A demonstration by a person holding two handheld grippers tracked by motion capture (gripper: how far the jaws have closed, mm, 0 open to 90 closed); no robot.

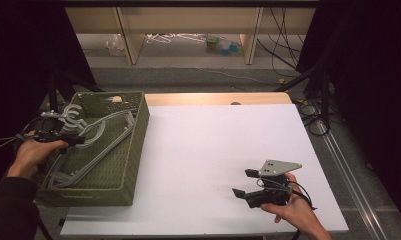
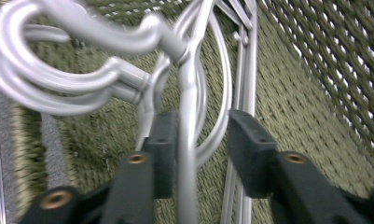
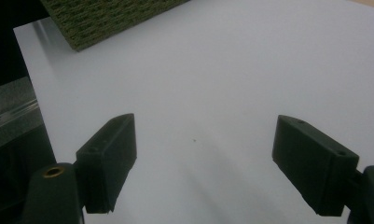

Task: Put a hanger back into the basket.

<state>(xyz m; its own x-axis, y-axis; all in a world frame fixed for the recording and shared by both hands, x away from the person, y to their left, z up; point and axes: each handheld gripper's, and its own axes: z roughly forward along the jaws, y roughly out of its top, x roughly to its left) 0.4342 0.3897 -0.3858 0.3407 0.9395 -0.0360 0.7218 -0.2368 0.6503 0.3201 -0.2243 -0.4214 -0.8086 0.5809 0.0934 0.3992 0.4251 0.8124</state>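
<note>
The grey plastic hangers (image 1: 95, 137) are lying stacked in the green woven basket (image 1: 133, 150) at the left of the table, their hooks (image 2: 58, 70) bunched toward the basket's far left corner and their long arms running toward its near end. They are probably being kept there as a bundle, so that the basket walls are holding them together and the hooks are standing where a gripper can get at them.

The left gripper (image 2: 201, 140) is hovering low over that corner, just below the hooks. Its jaws are standing partly apart, and one slim hanger bar (image 2: 188, 154) is running up between them, sitting right against the left-hand pad while the other pad is standing clear of it, so nothing is being pinched.

Well away, over the bare white table (image 1: 213, 140) at the near right, the right gripper (image 1: 248, 182) is waiting with its jaws spread wide and nothing between them, seemingly kept out of the way.
</note>
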